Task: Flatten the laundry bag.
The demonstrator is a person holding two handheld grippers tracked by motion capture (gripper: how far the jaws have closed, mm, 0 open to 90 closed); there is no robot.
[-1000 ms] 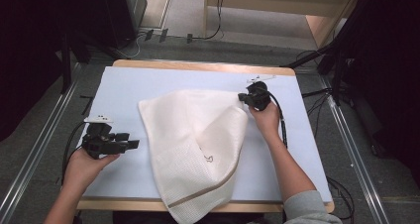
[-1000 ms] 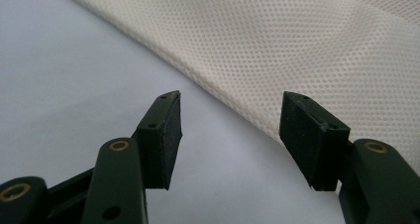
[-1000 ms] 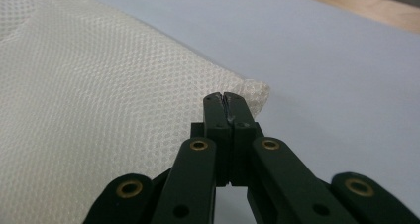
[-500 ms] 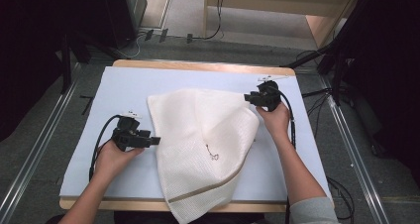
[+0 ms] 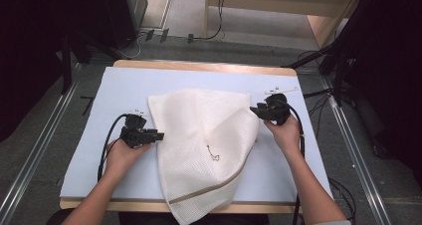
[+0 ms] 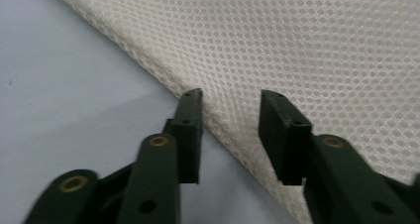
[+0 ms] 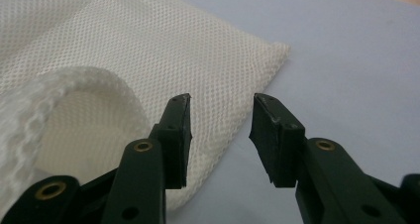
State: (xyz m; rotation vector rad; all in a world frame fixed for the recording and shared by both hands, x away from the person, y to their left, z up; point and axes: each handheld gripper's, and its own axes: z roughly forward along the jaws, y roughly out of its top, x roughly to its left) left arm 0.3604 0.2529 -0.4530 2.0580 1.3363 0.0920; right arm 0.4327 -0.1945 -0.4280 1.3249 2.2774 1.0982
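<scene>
— Lying mid-table (image 5: 124, 85), the mesh cloth (image 5: 204, 145)?
— Yes. Left gripper (image 6: 230, 112) gaping astride its left edge (right gripper (image 7: 220, 117) also spread, near corner). Slide under the hem, then pinch.

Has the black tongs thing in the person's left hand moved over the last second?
Yes. The left tongs have moved away from the table's left edge, right up to the white mesh cloth.

Black fingers (image 6: 190, 130), brass-ringed screws
</scene>
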